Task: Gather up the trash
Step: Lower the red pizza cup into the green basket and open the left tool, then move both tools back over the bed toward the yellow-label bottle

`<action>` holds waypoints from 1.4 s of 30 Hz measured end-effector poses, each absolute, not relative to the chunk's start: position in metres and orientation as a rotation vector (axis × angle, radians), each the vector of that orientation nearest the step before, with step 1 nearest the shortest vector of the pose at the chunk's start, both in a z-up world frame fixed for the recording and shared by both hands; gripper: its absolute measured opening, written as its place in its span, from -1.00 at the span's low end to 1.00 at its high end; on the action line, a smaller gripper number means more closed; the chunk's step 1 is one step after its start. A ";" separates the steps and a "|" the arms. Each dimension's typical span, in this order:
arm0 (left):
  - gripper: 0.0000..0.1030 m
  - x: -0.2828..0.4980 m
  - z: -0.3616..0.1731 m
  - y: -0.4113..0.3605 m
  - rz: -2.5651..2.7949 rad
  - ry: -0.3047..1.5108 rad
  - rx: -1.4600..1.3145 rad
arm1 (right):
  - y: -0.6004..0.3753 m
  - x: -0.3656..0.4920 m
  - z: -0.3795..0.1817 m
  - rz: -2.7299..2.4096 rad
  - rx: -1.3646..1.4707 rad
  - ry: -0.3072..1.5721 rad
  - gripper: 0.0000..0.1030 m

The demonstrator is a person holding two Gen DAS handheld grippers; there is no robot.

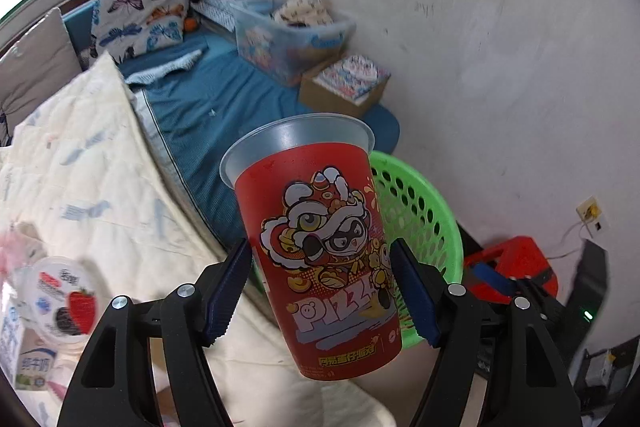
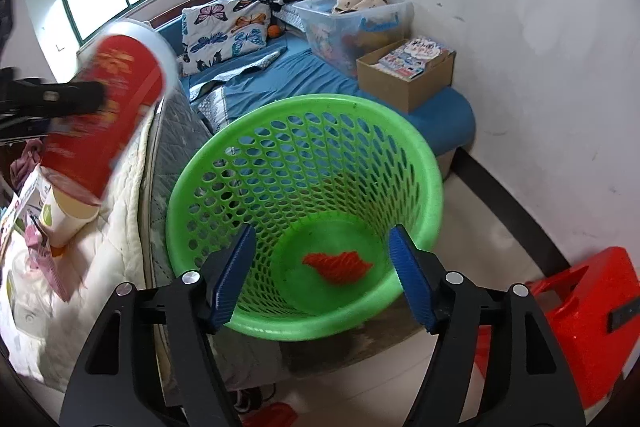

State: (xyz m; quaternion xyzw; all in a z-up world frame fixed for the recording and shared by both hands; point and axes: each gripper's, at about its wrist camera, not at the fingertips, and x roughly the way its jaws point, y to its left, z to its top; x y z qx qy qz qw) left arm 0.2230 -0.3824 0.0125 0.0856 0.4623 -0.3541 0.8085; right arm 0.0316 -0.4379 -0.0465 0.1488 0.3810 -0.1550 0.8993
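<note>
Blue ribbed pads line the left gripper (image 1: 322, 291), whose two black fingers are clamped on the sides of a tall red paper cup printed with a cartoon lion-dance figure and the word PIZZA (image 1: 320, 255); the cup stands upright between the pads with its clear plastic rim at the top, lifted above the edge of the cream quilted bedspread (image 1: 100, 179). Just behind and to the right of the cup sits the round green perforated plastic basket (image 1: 420, 211). From the right wrist view the right gripper (image 2: 322, 275) hangs with its pads spread wide and nothing between them, hovering over the basket's (image 2: 208, 155) mouth; a small red crumpled piece of netting (image 2: 336, 265) lies on the basket floor. At the left of that view the same cup (image 2: 108, 115) appears tilted and blurred, held by the other gripper above the bedspread. Near the bedspread's lower corner lie a round strawberry-printed yoghurt tub (image 1: 60, 295) and a white milk carton (image 1: 28, 359). Farther off, a blue sheet (image 1: 208, 95) covers the bed, with a butterfly-print pillow (image 1: 140, 19), a clear storage bin (image 1: 288, 39) and a cardboard box of booklets (image 1: 344, 87); a red plastic stool (image 2: 592, 327) stands on the floor
</note>
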 end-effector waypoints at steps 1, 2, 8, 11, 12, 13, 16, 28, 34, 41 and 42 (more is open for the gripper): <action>0.33 0.222 0.008 -0.389 -0.764 0.996 0.198 | -0.438 0.029 -0.046 -0.322 0.308 0.787 0.36; 0.33 0.222 0.003 -0.394 -0.764 0.997 0.210 | -0.438 0.027 -0.047 -0.320 0.311 0.786 0.37; 0.35 0.215 -0.017 -0.423 -0.787 1.048 0.246 | -0.442 0.015 -0.046 -0.330 0.330 0.775 0.37; 0.35 0.215 -0.027 -0.433 -0.800 1.075 0.248 | -0.444 0.012 -0.045 -0.336 0.335 0.770 0.38; 0.35 0.217 -0.031 -0.436 -0.802 1.087 0.243 | -0.445 0.014 -0.045 -0.337 0.336 0.770 0.38; 0.35 0.219 -0.034 -0.438 -0.799 1.095 0.237 | -0.447 0.014 -0.045 -0.338 0.338 0.769 0.38; 0.38 0.218 -0.037 -0.441 -0.815 1.101 0.210 | -0.448 0.011 -0.044 -0.339 0.346 0.767 0.38; 0.43 0.189 0.009 -0.388 -0.827 0.978 0.165 | -0.424 0.004 -0.032 -0.303 0.332 0.745 0.38; 0.43 0.168 0.036 -0.330 -0.800 0.885 0.138 | -0.395 0.003 -0.017 -0.252 0.302 0.718 0.44; 0.43 0.152 0.052 -0.238 -0.710 0.807 0.071 | -0.353 0.008 -0.002 -0.167 0.259 0.704 0.49; 0.43 0.151 0.053 -0.226 -0.693 0.799 0.062 | -0.344 0.011 0.000 -0.146 0.251 0.703 0.49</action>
